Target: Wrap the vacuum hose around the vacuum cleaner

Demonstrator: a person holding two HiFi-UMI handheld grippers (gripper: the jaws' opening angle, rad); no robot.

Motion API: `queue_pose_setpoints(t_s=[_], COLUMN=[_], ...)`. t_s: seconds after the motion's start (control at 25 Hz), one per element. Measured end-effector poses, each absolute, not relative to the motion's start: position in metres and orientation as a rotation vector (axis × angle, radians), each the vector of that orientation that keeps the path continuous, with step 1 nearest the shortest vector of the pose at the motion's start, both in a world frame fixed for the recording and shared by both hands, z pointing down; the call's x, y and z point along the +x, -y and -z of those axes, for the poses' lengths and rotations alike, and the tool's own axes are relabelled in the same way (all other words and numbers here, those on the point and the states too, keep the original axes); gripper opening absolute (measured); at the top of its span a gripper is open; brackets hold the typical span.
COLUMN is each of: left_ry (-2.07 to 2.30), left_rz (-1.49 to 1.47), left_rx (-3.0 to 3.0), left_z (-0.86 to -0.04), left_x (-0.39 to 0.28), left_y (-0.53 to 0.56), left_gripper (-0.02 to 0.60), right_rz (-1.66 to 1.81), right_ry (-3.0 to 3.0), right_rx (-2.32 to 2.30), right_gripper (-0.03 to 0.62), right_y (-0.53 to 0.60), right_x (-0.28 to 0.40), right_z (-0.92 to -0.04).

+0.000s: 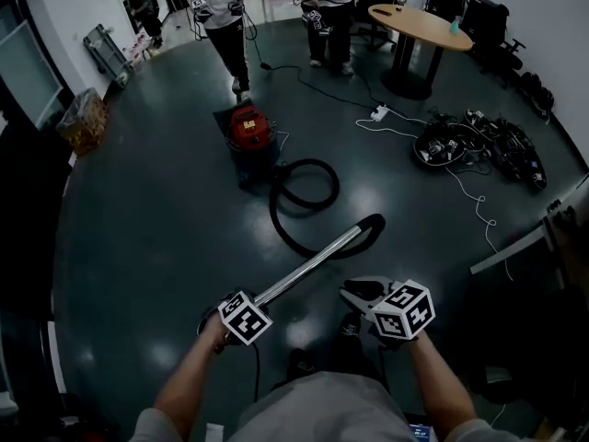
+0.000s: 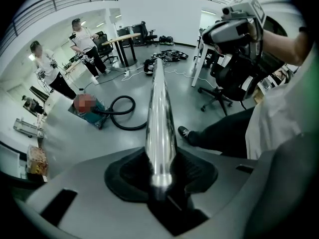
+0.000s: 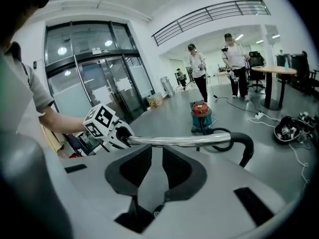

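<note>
The red vacuum cleaner (image 1: 250,127) stands on the dark floor, and its black hose (image 1: 304,191) lies looped to its right. That hose ends in a chrome wand (image 1: 308,267) slanting toward me. My left gripper (image 1: 250,309) is shut on the wand's near end; in the left gripper view the wand (image 2: 160,108) runs straight out from the left gripper (image 2: 159,156). My right gripper (image 1: 354,293) hovers right of the wand. Its pads stand slightly apart with nothing between them. In the right gripper view the wand (image 3: 184,140) crosses just beyond the right gripper (image 3: 157,151).
Two people stand behind the vacuum cleaner near a round wooden table (image 1: 419,21). A power strip (image 1: 379,113) and a heap of cables and gear (image 1: 479,141) lie at right. A desk edge (image 1: 515,247) juts in at right. My shoes (image 1: 299,362) are below.
</note>
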State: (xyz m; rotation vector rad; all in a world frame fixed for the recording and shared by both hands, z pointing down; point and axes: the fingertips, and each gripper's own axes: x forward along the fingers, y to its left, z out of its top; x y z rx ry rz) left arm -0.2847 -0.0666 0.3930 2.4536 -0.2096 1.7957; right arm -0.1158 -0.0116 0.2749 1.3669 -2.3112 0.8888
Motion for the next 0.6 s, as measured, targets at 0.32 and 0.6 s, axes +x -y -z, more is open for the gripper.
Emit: queue_pose_setpoints(t_s=[0.32,0.6], left_ry=[0.3,0.419], left_rz=[-1.725,-1.643], left_rx=[2.394,2.331], left_z=[-0.407,-0.416], left_x=[-0.215,-0.149], left_y=[0.081,0.107], left_gripper=[0.16,0.164], right_rz=[-1.126,-1.474], right_ry=[2.376,2.346], right_rx=[1.42,1.537], right_gripper=[0.075,0.212], right_y=[0.061,0.125], right_x=[-0.079,-0.028], right_z=[-0.318,-0.368])
